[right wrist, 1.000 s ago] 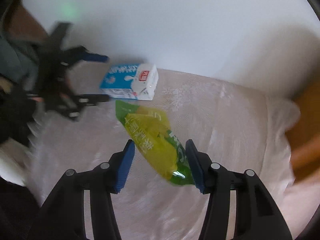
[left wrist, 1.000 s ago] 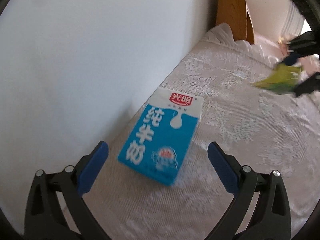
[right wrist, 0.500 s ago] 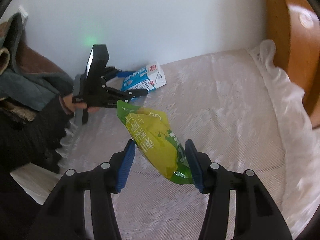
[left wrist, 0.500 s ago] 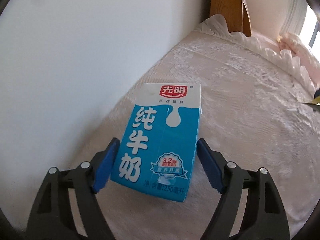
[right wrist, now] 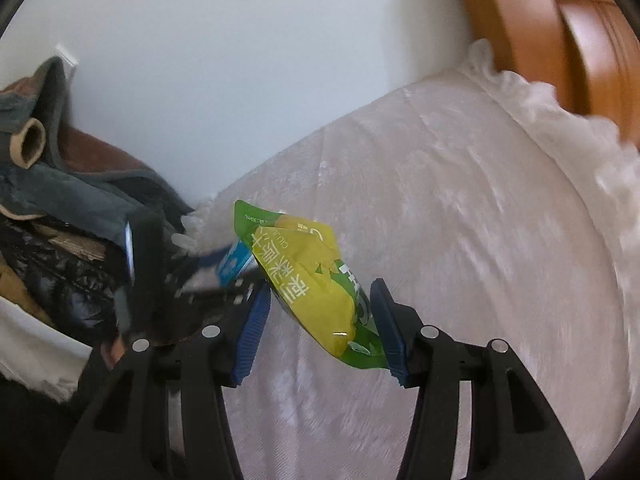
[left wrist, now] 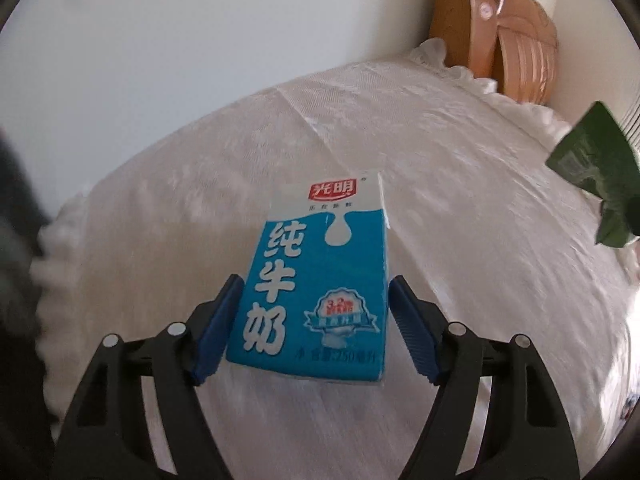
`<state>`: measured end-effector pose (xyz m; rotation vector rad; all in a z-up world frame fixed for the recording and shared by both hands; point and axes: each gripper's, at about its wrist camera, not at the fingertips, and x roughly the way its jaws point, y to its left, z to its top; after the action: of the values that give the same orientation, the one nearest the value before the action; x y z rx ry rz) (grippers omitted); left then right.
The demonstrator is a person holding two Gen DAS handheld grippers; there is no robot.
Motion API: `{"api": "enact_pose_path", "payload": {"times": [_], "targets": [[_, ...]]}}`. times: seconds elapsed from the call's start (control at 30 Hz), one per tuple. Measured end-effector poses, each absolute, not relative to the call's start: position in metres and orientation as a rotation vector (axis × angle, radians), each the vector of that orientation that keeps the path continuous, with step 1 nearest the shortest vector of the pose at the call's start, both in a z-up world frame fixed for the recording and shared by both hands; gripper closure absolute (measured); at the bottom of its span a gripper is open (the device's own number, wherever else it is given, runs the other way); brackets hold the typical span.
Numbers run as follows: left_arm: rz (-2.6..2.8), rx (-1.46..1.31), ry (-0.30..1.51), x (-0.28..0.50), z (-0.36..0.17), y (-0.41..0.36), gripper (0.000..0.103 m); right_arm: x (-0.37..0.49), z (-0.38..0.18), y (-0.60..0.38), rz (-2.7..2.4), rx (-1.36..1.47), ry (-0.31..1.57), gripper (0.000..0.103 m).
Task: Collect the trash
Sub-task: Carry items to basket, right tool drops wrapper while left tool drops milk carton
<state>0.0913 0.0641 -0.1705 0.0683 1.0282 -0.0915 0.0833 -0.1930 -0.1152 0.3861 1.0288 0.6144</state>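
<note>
Left claw (left wrist: 312, 322) has a blue-and-white milk carton (left wrist: 320, 288) between its blue pads, and its jaws are closing; the pads sit flat against the carton's two narrow sides near its lower half, so it reads as a grip on the carton, which looks lifted clear of the bed (left wrist: 460, 184) that lies beyond the claw. Right claw (right wrist: 320, 322) is clamped on a green-and-yellow snack bag (right wrist: 316, 280), which sticks up and forward from between its pads above the bed.

To do this step well, I would finish the squeeze on the carton gently: a light carton dents, and a crushed side can slip or leak any dregs. Keeping the pads low and square on the sides, as they are, should stop it twisting. The bag is held by one crumpled end only, so it should be carried steadily, not swung.

Writing: the carton bears a red logo reading 光明, large white characters 纯牛奶, a badge with 3.2, and 250 near its bottom edge. The bag's yellow panel carries large white characters, too skewed to read surely.
</note>
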Motion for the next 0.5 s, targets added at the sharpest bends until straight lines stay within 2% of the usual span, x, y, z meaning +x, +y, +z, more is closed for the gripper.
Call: {"api": "enact_pose_path", "payload": {"times": [0.3,0.5], "targets": [[-0.140,0.110,0.999,0.015,-0.149,0.042,0.033,-0.014,-0.111,-0.235,0.496,0.453,1.001,0.051],[-0.268,0.181,0.947,-0.011,-0.126,-0.005,0.033,-0.074,-0.115,-0.271,0.368,0.530,0.970,0.051]]}}
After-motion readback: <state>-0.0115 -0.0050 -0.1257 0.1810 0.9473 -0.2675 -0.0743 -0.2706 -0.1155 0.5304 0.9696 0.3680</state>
